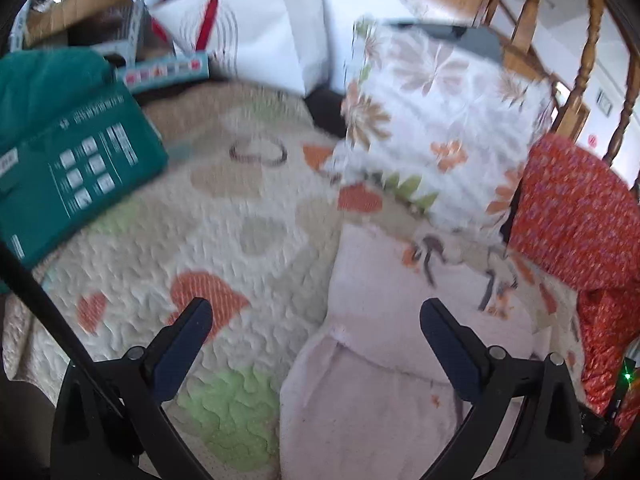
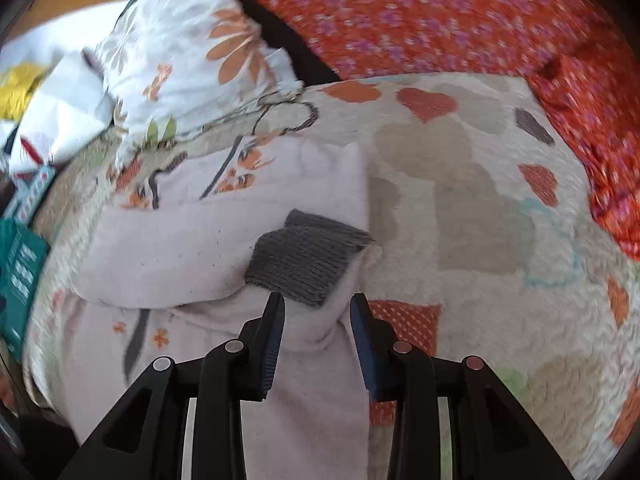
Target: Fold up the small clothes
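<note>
The right fingers, part spread with a pale fold of cloth between them but apparently not pinched, sit at the near edge of the pale pink garment, just below its grey cuff; the garment runs away leftward across the quilted bed, so the widely spread, empty left fingers hover over its other end, equally close

Home bedroom, heart-patterned quilt, floral pillow, wooden stair balusters
</note>
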